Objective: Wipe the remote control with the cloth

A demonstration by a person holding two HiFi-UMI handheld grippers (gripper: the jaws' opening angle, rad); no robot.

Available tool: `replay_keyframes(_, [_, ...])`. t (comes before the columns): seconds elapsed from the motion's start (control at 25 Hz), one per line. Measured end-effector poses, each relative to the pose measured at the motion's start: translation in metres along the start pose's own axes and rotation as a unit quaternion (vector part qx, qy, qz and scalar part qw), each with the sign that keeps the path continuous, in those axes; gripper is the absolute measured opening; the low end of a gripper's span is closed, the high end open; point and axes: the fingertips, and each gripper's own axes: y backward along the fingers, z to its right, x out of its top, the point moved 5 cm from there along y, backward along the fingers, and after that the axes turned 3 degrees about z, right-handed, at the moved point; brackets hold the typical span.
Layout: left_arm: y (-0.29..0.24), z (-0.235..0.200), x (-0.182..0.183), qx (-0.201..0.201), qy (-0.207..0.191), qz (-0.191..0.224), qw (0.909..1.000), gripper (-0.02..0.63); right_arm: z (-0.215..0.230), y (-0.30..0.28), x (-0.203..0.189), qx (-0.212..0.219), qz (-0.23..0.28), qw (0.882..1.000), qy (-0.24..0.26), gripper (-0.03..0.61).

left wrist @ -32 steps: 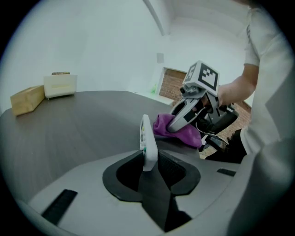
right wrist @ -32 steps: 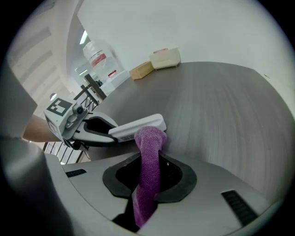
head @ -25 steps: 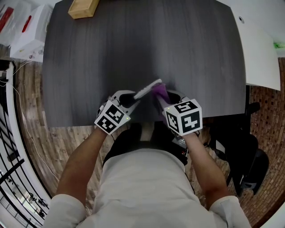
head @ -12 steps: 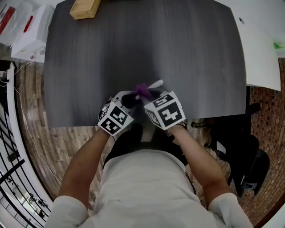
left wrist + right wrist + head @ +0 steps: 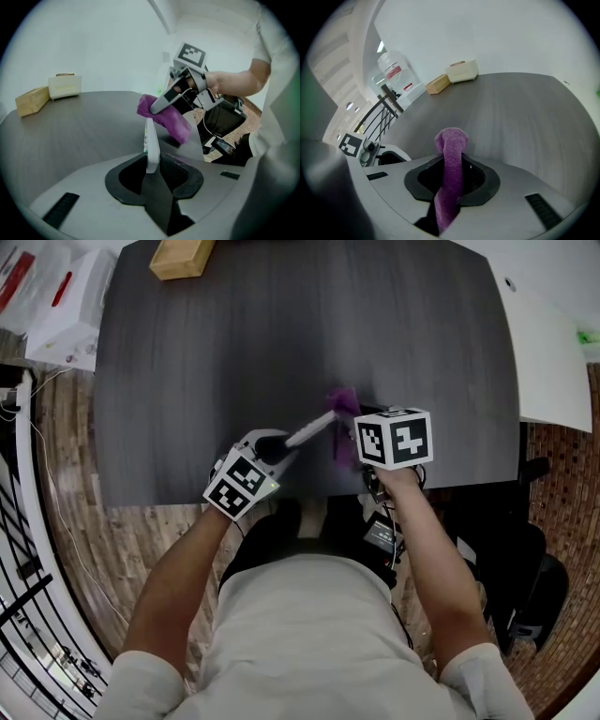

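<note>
My left gripper is shut on the near end of a slim white remote control, which sticks out up and to the right over the dark grey table. In the left gripper view the remote stands on edge between the jaws of the left gripper. A purple cloth lies against its far tip, pinched by my right gripper. In the right gripper view the cloth hangs as a bunched strip from the shut right gripper. The remote is hidden in that view.
A tan wooden block lies at the table's far left edge and a white box stands off to the left. A white table adjoins on the right, with a black chair below it. The table's front edge is close to both grippers.
The right gripper has carried the cloth along the remote from near the left gripper out to its far tip, up and to the right. The left gripper has held the remote in place.
</note>
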Motion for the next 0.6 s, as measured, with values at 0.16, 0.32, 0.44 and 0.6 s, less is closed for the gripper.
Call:
replay_keyframes(0.16, [-0.001,0.0,0.0,-0.003,0.003,-0.008,1.0,0.091,0.031,0.0,0.002,-0.069,-0.027,0.997,0.014,0.072])
replay_keyframes(0.32, [-0.001,0.003,-0.003,-0.052,0.114,-0.001,0.9921,0.091,0.029,0.007,-0.007,-0.051,-0.014,0.999,-0.004,0.072])
replay_keyframes(0.44, [0.003,0.004,-0.007,-0.096,0.247,0.024,0.964,0.091,0.002,0.003,-0.019,-0.018,-0.003,1.0,0.022,0.072])
replay_keyframes(0.6, [0.005,0.0,-0.009,-0.076,0.242,0.011,0.9671,0.091,-0.017,-0.004,-0.021,-0.017,0.006,0.997,0.078,0.072])
